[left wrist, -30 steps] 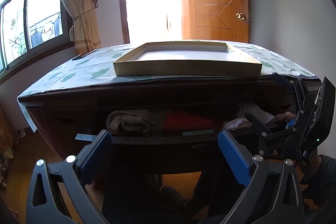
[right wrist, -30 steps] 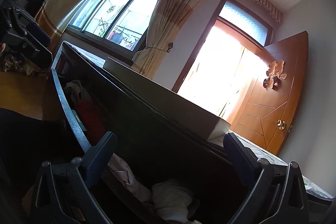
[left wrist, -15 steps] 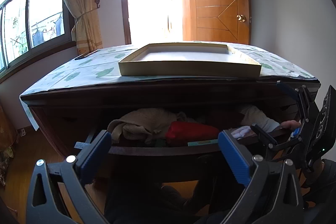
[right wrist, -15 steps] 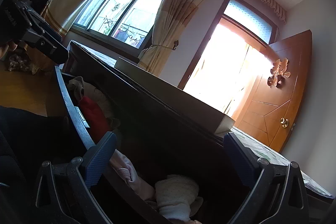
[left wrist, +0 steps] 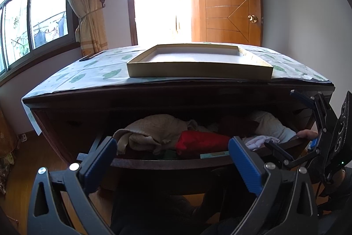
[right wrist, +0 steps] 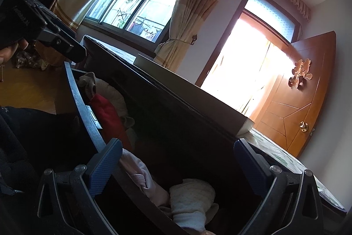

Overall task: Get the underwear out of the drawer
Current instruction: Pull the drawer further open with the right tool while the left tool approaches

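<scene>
The dark wooden drawer (left wrist: 171,162) stands pulled out of the dresser, full of clothes. A beige garment (left wrist: 151,131) lies at its left, a red one (left wrist: 202,140) in the middle, and pale pink (left wrist: 259,141) and white dotted underwear (left wrist: 270,124) at the right. My left gripper (left wrist: 171,160) is open in front of the drawer's front edge, holding nothing. My right gripper (right wrist: 176,158) is open over the drawer's right end, just above the pink cloth (right wrist: 140,177) and the white dotted piece (right wrist: 191,197). In the left wrist view the right gripper (left wrist: 288,124) shows with a hand (left wrist: 308,134) behind it.
A shallow cardboard tray (left wrist: 198,61) lies on the dresser's top over a leaf-patterned cover (left wrist: 99,72). Beyond are a window (left wrist: 33,25), a tied curtain (left wrist: 85,3), a bright doorway and a wooden door (left wrist: 228,10). Wooden floor (left wrist: 33,158) lies at the left.
The drawer has come further out, and more of the clothes inside now shows. Both grippers have stayed open and have risen slightly relative to the drawer.
</scene>
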Available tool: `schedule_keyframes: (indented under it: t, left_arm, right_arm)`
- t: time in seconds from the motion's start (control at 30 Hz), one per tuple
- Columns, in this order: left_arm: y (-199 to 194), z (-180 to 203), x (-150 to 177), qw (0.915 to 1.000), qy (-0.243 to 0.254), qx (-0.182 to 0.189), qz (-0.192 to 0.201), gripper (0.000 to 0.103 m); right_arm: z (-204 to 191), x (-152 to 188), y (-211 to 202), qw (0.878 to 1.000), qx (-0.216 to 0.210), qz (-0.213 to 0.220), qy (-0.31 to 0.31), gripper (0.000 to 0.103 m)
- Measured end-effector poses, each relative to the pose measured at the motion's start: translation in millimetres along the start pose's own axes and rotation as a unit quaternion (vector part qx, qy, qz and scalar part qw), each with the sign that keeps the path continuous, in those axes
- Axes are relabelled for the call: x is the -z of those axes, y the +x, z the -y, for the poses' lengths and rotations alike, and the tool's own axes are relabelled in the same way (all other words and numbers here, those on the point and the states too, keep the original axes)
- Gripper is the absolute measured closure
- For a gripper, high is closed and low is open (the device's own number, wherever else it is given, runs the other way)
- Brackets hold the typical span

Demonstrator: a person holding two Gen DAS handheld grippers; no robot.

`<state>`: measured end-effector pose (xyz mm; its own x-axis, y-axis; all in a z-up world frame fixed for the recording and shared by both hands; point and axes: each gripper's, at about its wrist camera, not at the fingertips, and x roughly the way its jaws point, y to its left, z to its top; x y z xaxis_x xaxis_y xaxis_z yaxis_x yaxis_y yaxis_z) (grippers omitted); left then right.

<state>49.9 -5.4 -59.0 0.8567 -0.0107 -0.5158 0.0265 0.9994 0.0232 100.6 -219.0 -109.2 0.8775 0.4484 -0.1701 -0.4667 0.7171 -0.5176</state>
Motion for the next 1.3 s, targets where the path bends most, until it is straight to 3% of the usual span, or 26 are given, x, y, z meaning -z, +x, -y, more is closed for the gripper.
schedule_keyframes:
  t: [1.3]
  left_arm:
    - [-2, -11, 3, 0.9999, -0.009, 0.007, -0.007, 0.000]
  right_arm:
    - [-5, -18, -24, 0.996, -0.057, -0.070, 0.005, 0.001]
